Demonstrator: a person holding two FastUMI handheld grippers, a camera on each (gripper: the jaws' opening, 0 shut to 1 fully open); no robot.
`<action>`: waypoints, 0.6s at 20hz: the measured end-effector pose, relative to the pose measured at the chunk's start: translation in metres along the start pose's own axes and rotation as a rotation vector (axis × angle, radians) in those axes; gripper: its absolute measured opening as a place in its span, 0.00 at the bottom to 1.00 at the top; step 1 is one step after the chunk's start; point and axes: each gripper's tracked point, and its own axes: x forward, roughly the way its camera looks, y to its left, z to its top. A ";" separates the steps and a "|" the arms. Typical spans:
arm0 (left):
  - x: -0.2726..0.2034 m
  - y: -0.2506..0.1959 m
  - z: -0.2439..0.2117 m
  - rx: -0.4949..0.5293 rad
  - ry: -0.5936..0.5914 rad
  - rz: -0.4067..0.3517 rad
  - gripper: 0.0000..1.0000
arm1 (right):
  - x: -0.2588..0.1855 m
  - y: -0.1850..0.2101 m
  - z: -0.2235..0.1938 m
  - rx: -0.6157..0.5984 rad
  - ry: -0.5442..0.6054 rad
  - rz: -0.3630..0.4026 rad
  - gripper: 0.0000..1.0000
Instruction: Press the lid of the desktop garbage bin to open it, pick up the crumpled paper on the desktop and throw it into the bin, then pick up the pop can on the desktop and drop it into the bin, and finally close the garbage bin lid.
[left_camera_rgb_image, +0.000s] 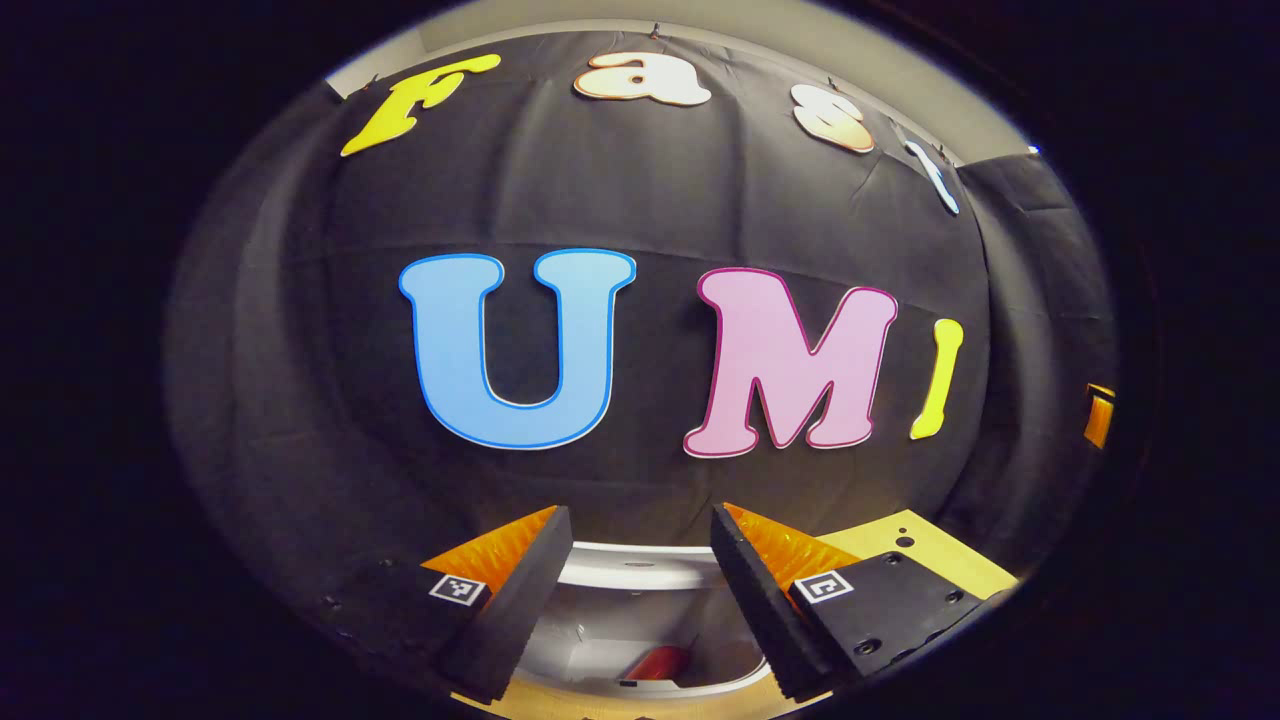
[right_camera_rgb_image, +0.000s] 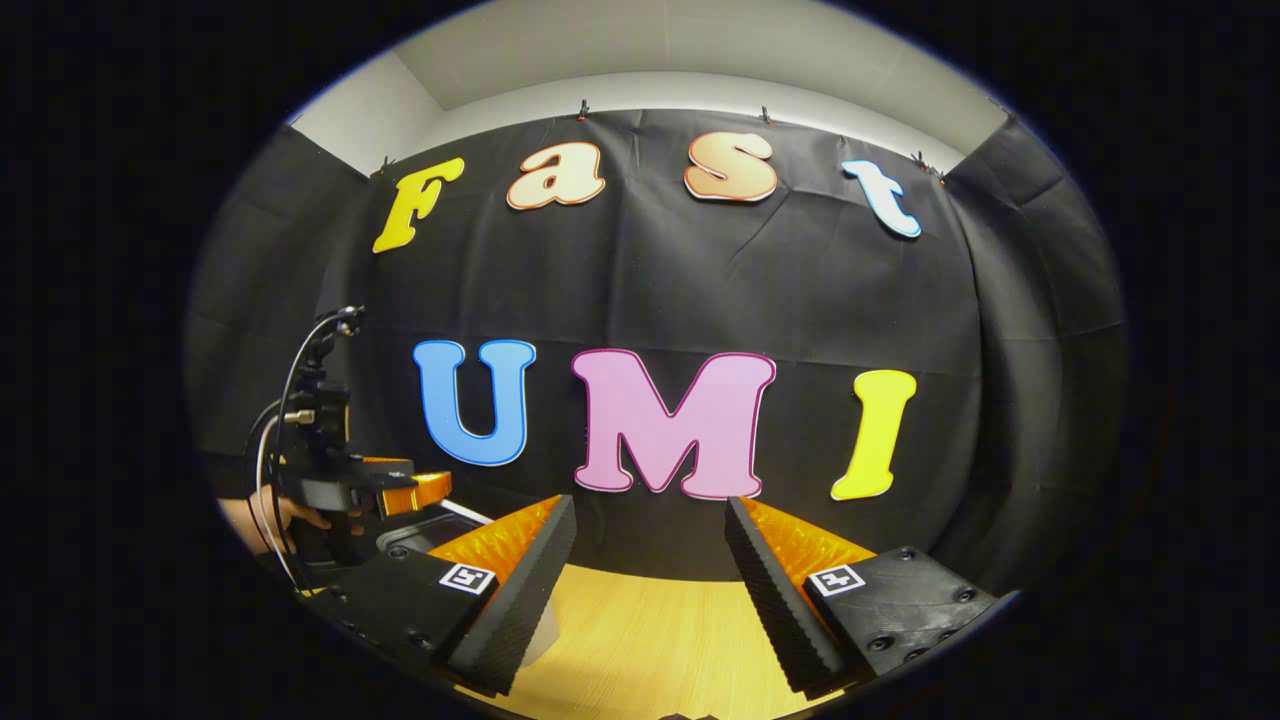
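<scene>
Left hand-held gripper (left_camera_rgb_image: 640, 590) fingers apart over open white plastic bin (left_camera_rgb_image: 625, 565); red can (left_camera_rgb_image: 655, 662) inside; lid probably light, press gently. Right hand-held gripper (right_camera_rgb_image: 650, 590) apart above wooden surface (right_camera_rgb_image: 650, 630).

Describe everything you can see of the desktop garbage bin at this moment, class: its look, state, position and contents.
In the left gripper view, the garbage bin sits on the yellow wooden desktop, directly below and between the left gripper's open fingers, which do not touch it. It looks like smooth white plastic with a rounded rim. The view looks down into its open mouth, where a red object, possibly the pop can, lies inside. The lid itself cannot be made out.
</scene>
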 end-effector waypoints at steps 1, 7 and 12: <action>-0.005 0.000 -0.011 0.016 0.005 0.003 0.96 | -0.002 0.000 -0.001 0.004 0.002 -0.001 1.00; -0.018 -0.001 -0.071 0.019 0.097 -0.005 0.97 | -0.009 0.005 -0.010 -0.008 0.026 -0.004 0.97; -0.019 0.001 -0.098 0.064 0.135 -0.012 0.96 | -0.013 0.006 -0.019 -0.021 0.038 -0.010 0.97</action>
